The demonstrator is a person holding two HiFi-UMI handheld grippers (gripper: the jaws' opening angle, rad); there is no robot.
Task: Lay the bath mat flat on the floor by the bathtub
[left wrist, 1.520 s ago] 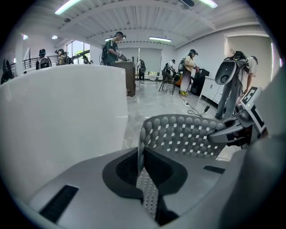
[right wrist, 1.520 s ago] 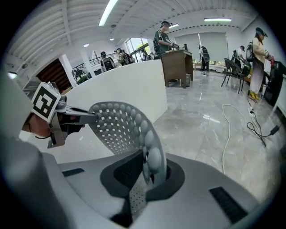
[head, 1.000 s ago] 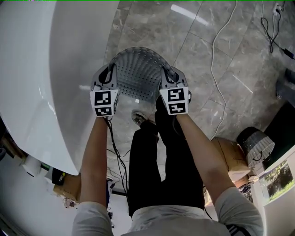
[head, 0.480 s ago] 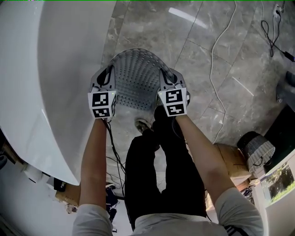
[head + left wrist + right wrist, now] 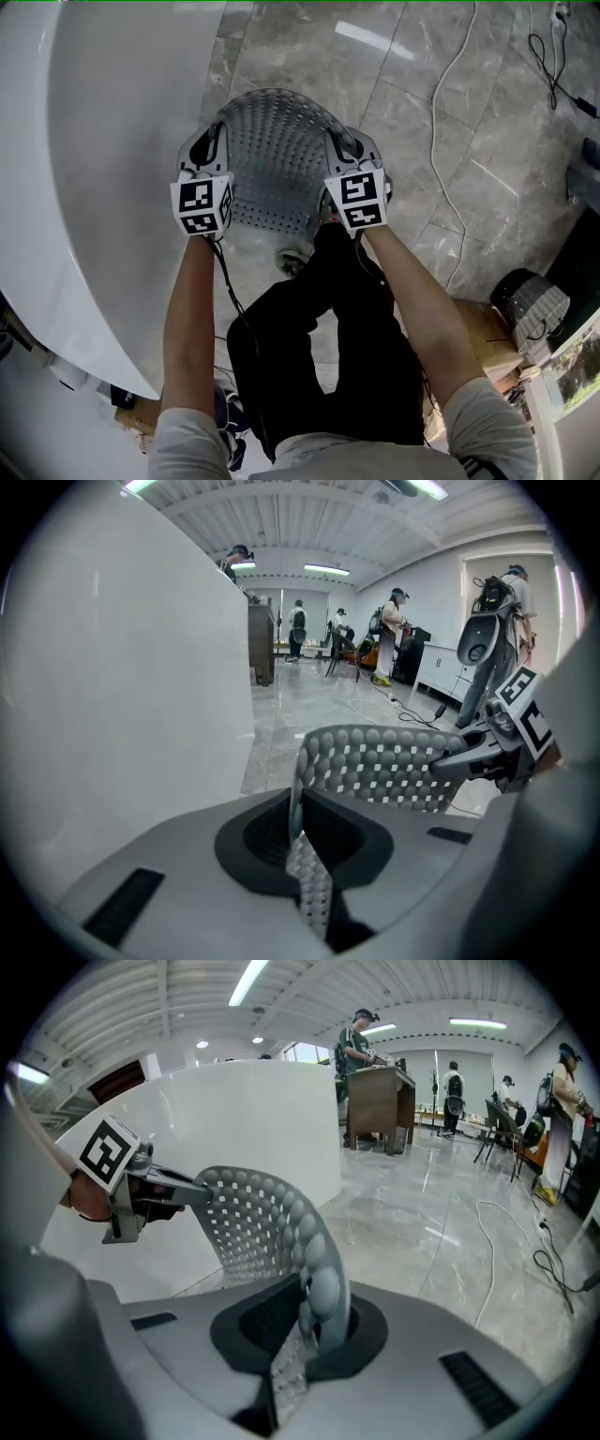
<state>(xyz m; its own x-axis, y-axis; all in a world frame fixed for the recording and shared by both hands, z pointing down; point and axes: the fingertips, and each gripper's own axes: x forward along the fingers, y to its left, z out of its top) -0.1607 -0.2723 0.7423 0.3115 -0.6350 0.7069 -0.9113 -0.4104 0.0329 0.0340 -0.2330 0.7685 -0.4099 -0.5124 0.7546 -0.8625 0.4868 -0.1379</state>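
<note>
**Mat pinched at both edges, hanging clear of the floor beside the tub**

Left to right:

- bathtub (image 5: 103, 141): white wall just left of the left gripper (image 5: 217, 141). No contact that I can see.
- Left gripper: jaws nearly together, clamped on the thin left edge of the bath mat (image 5: 272, 159). The left gripper view shows the sheet running straight through the pads.
- Mat: spans from this gripper across to the other one, bowed up in an arch between them and curling away ahead of the tips. It is a grey, see-through, perforated sheet with rows of bumps.
- right gripper (image 5: 337, 145): same story, jaws almost closed on the right edge, which bulges over the pads.
- floor (image 5: 422, 122): grey tile below and ahead of both grippers. A white cable (image 5: 448, 94) lies off to the right of the right gripper.

My read on handling: it looks light, soft and rubbery, with no stiffness, so it buckles wherever it's unsupported. The bumps should give the pads bite, though the material could be slick. I'd grip at opposite edges, as now, and spread the grippers apart so the sheet pulls taut before it touches down.
</note>
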